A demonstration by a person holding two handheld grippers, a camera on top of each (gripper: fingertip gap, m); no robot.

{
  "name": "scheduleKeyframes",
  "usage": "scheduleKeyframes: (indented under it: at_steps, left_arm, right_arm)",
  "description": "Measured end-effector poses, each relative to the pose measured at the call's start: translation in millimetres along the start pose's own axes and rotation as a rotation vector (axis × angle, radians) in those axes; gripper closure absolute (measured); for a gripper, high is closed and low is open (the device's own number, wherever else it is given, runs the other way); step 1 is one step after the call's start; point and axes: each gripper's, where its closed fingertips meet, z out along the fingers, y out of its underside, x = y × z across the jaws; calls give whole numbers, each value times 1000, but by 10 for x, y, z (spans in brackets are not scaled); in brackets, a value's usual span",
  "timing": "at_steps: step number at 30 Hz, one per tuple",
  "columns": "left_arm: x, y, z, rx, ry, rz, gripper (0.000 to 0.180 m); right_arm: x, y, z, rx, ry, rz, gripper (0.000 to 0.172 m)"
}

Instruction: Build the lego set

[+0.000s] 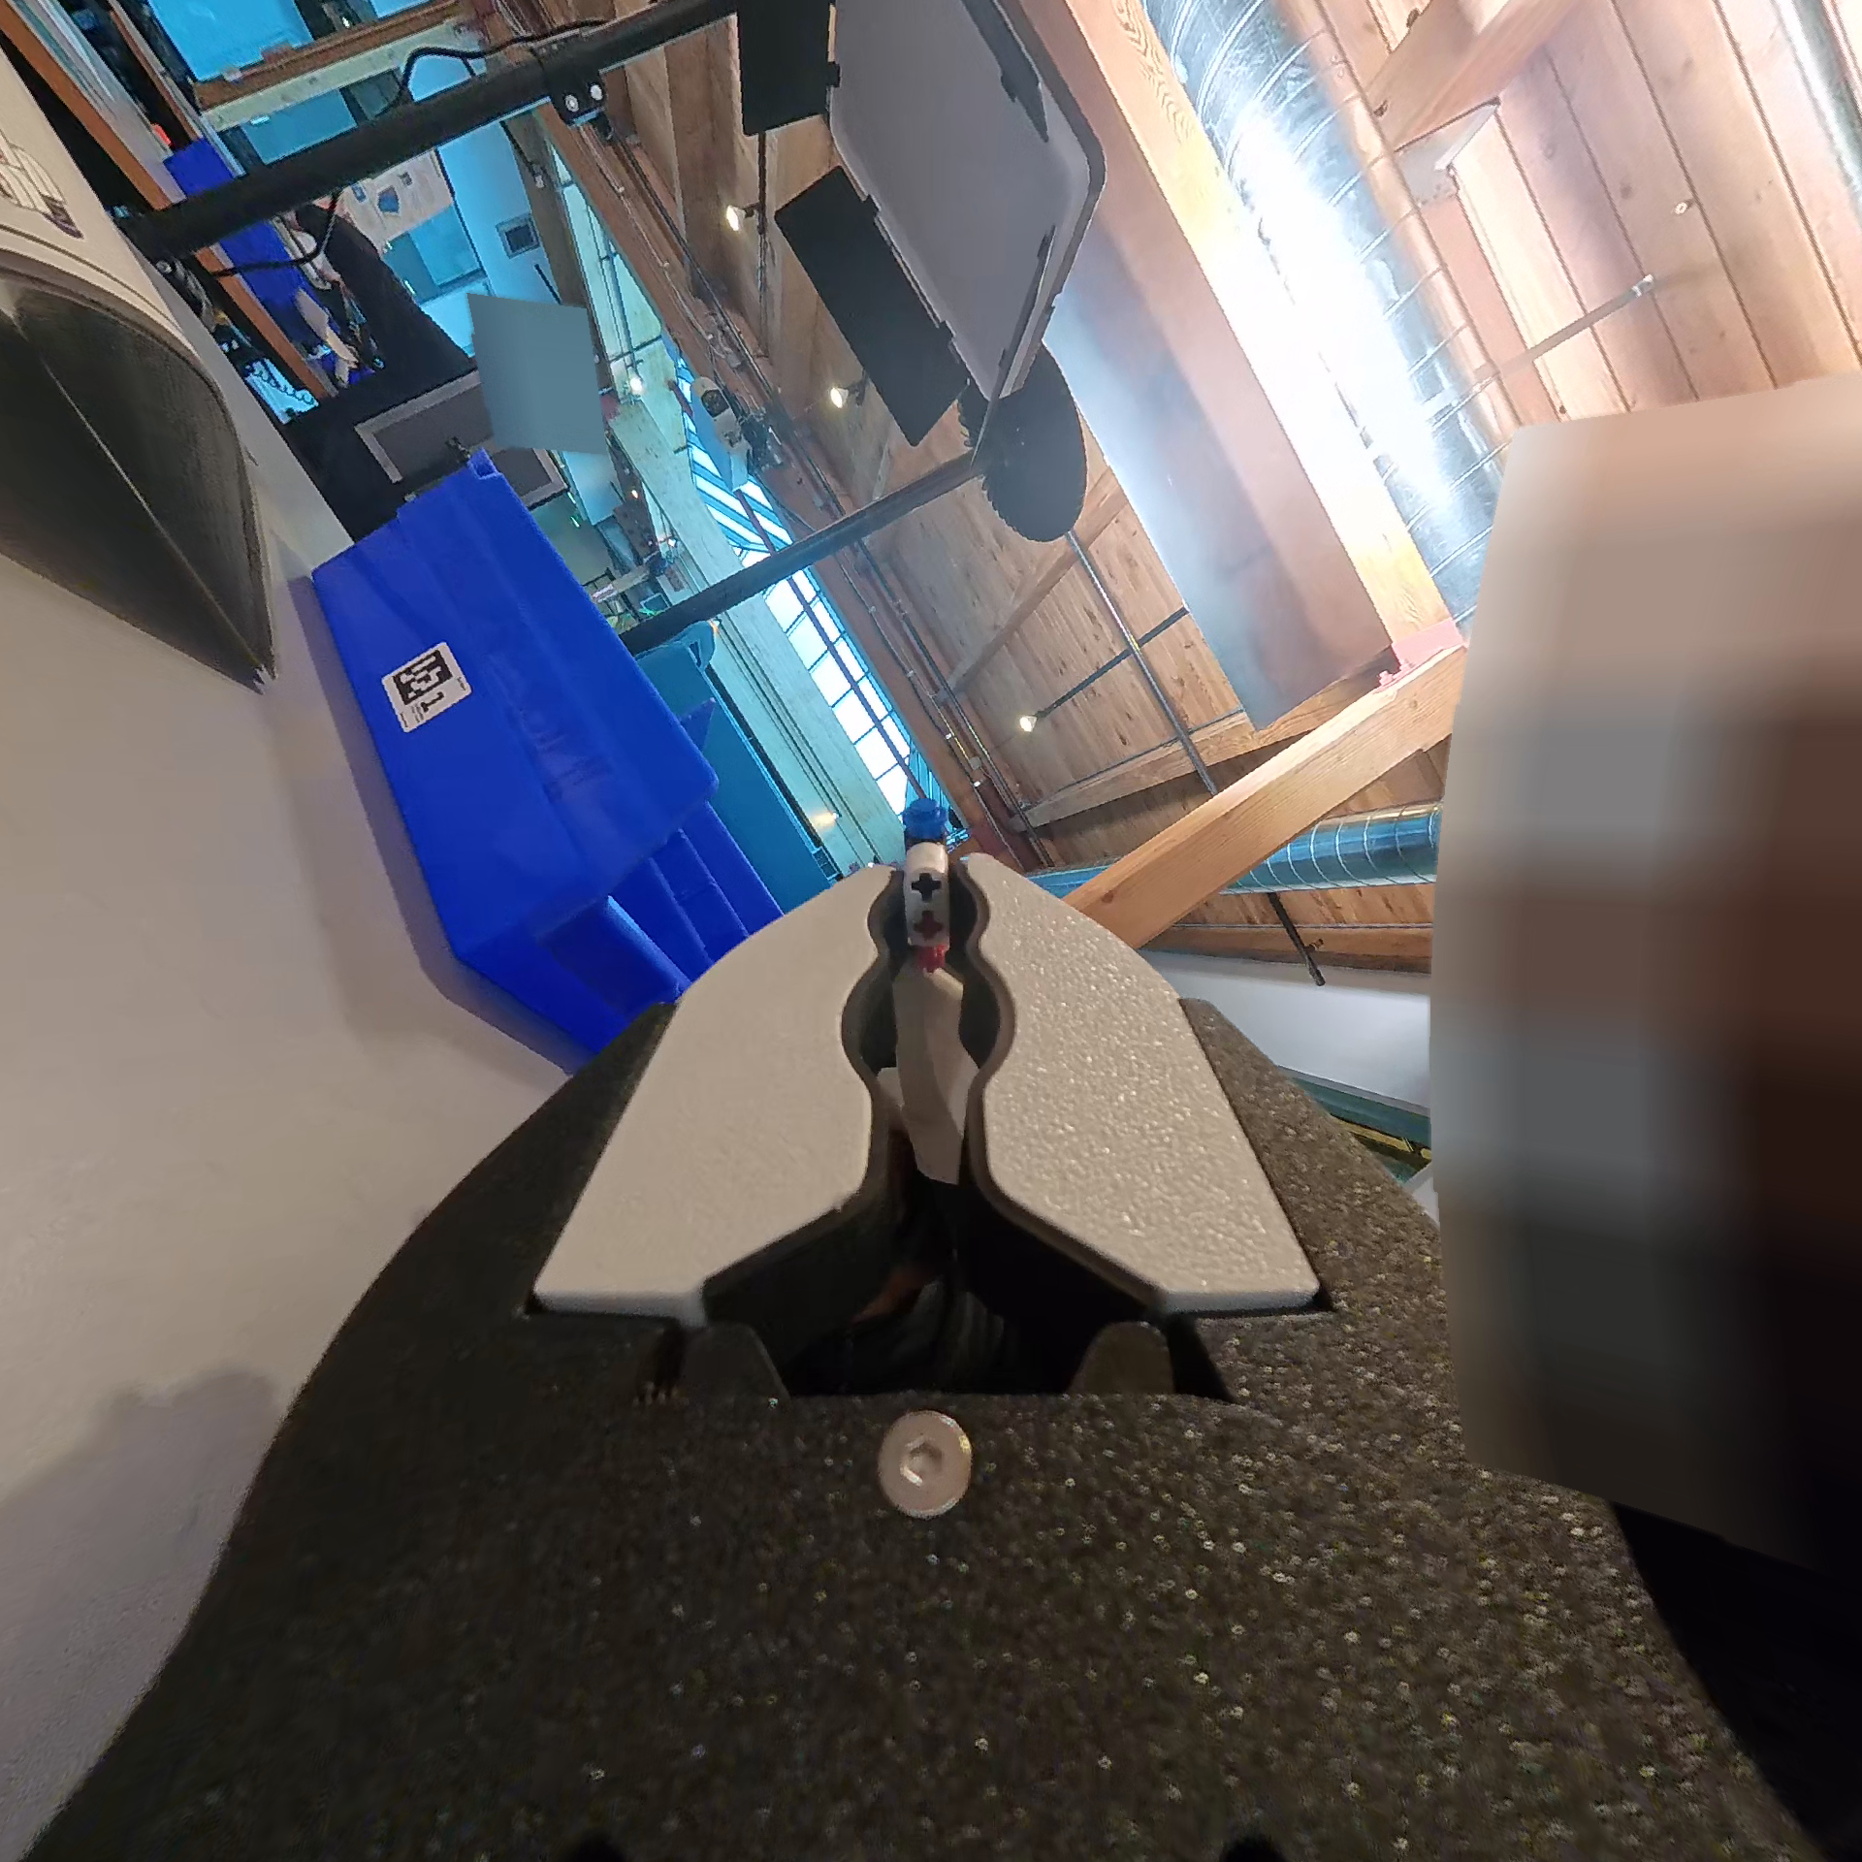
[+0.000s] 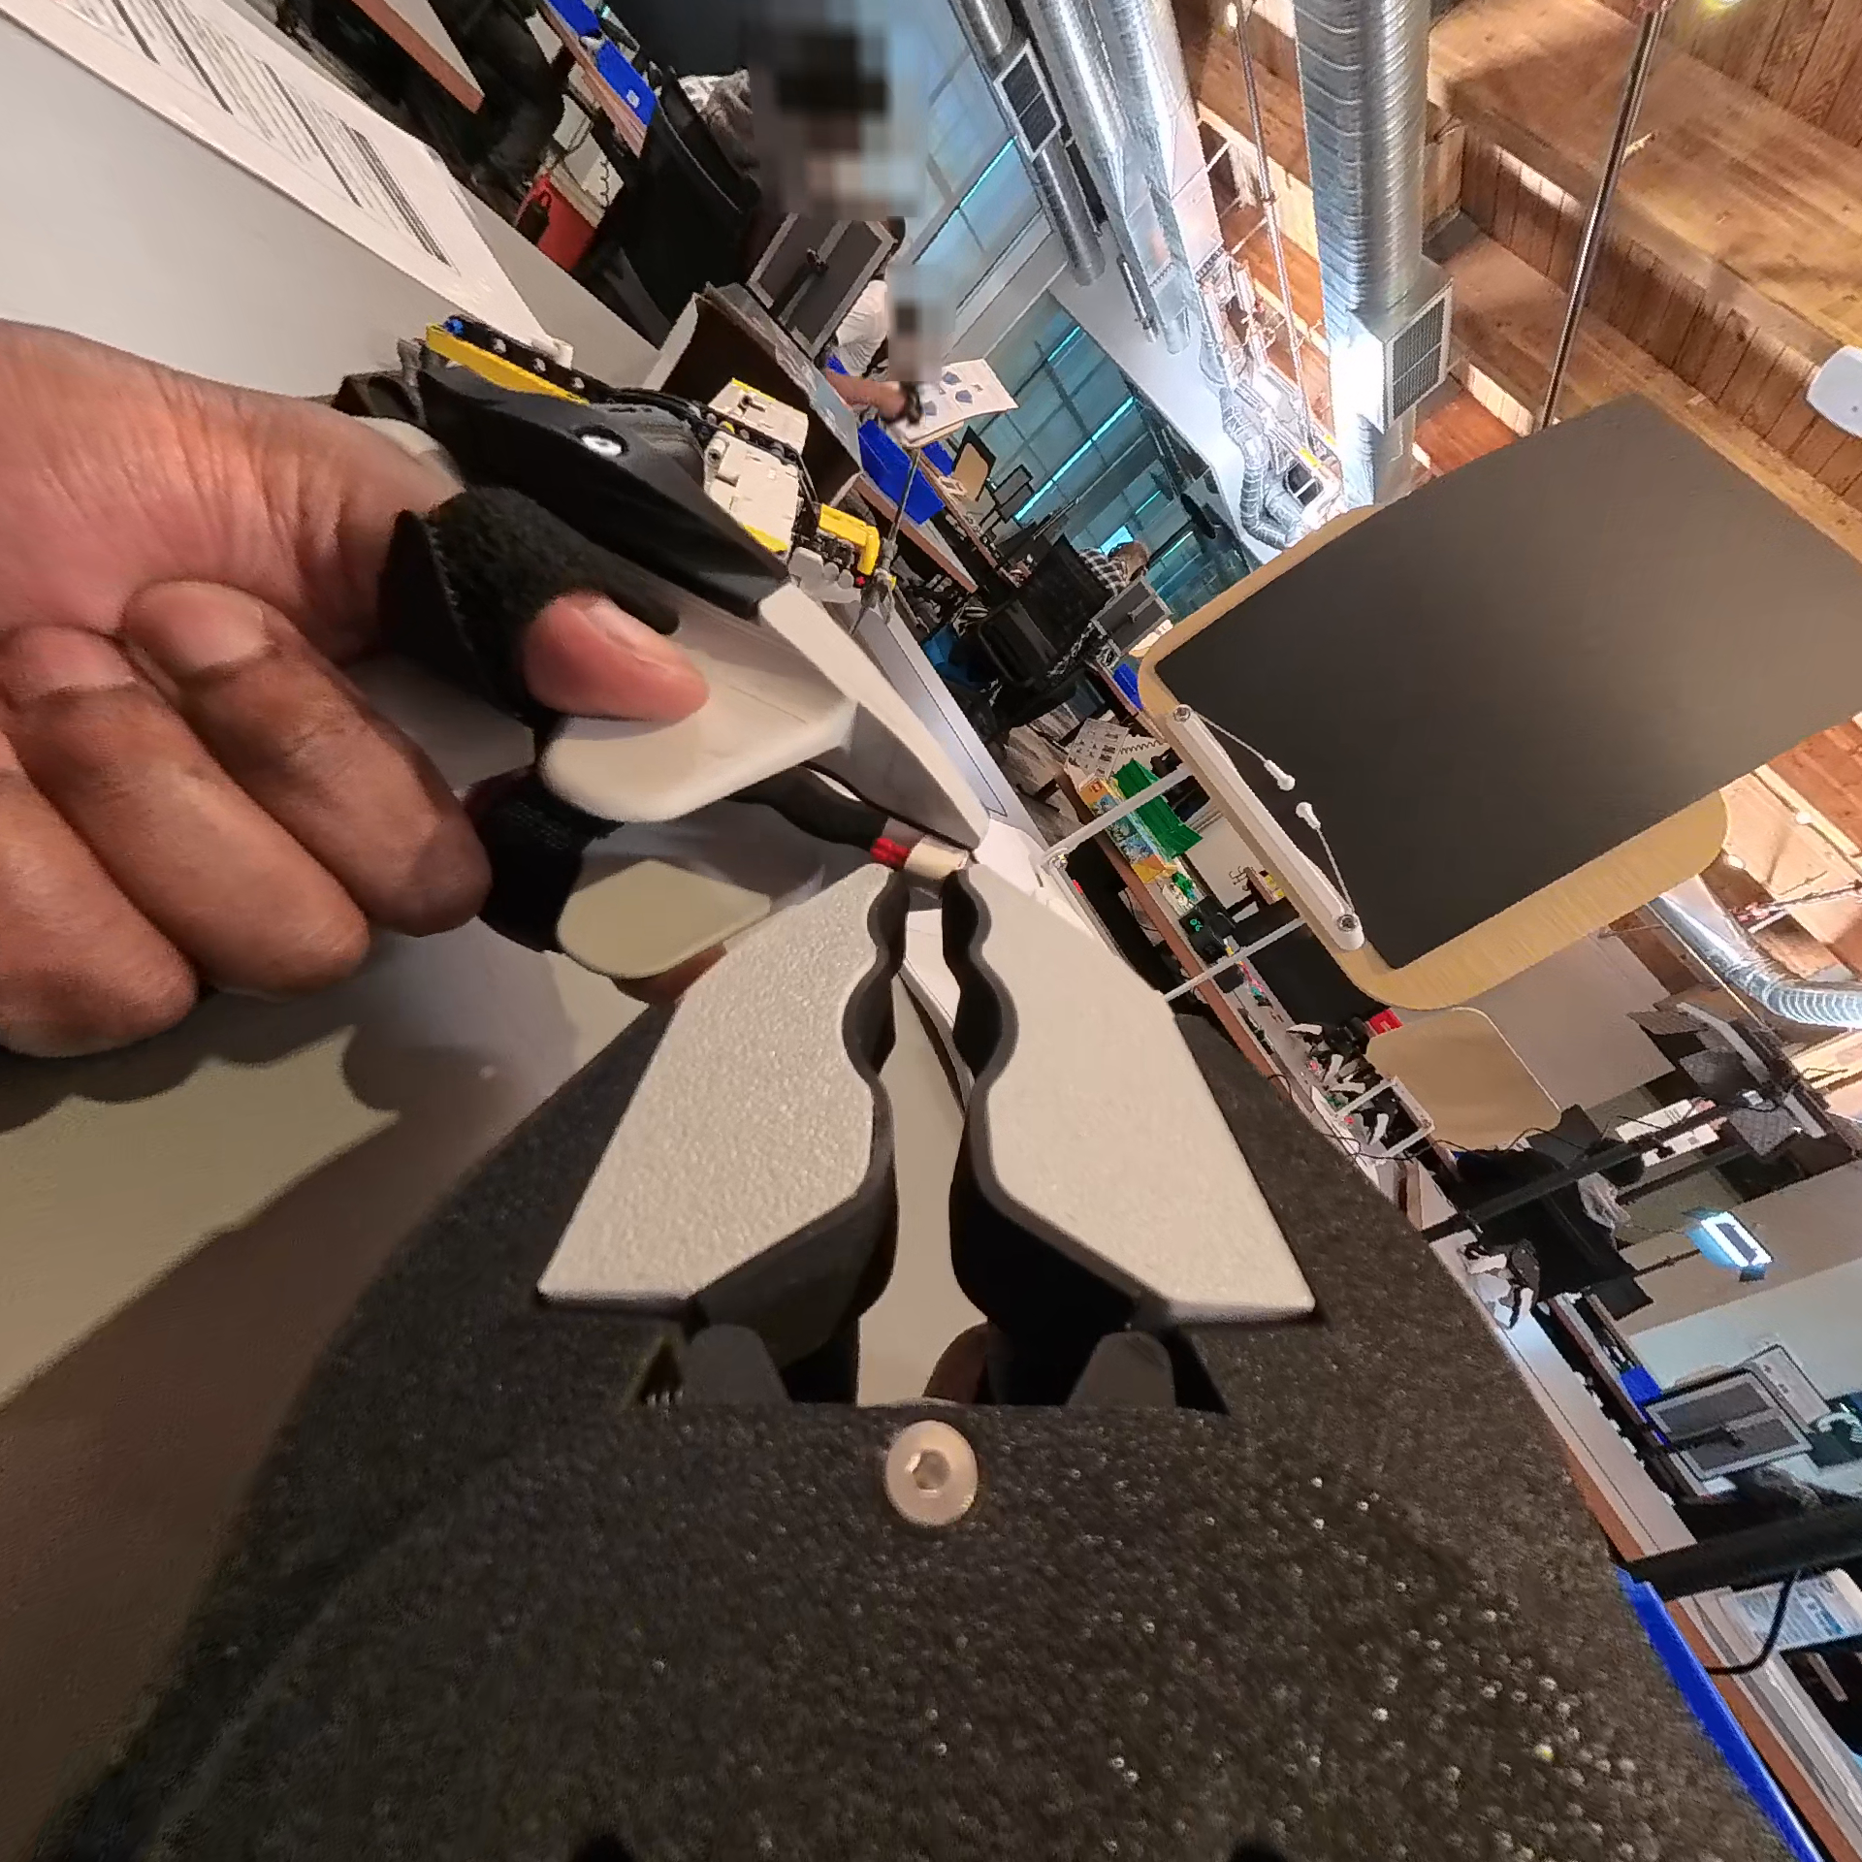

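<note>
1. Resting under everything is the pale table (image 2: 202,252), which runs off to the left of my right fingers and shows through the slit between them.
2. A blue bin (image 1: 524,725) lies on the table, ahead and to the left of my left fingers, well apart from them.
3. My left hand (image 2: 202,705) wraps the handle of the left gripper (image 1: 927,907), up and to the left of my right fingers.
4. A build of yellow and white bricks (image 2: 766,484) sits on the table behind that gripper, beyond both sets of fingers.
5. My right gripper (image 2: 927,897) points at the left one's tip. Its fingers stand a narrow slit apart with nothing between them.
6. My left fingers (image 1: 1018,937) are closed on a small white brick piece (image 1: 925,892) with cross-shaped holes. It is pinched at the very tip and pokes out forward.
7. In the right wrist view that piece sits just past the mouth of my right fingers. I cannot tell whether they touch it.
8. A blue pin (image 1: 923,818) caps the far end of the piece, clear of my left fingers.
9. A red stub (image 1: 932,955) shows at its near end, down between them.
</note>
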Motion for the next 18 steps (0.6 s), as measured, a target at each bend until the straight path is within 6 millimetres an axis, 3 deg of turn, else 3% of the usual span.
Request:
scheduleKeyframes:
  at_steps: [18]
  left_arm:
    - [-72,-38,-2,-1,-38,-22,173]
  right_arm:
    - [-15,65,27,-38,-1,24,164]
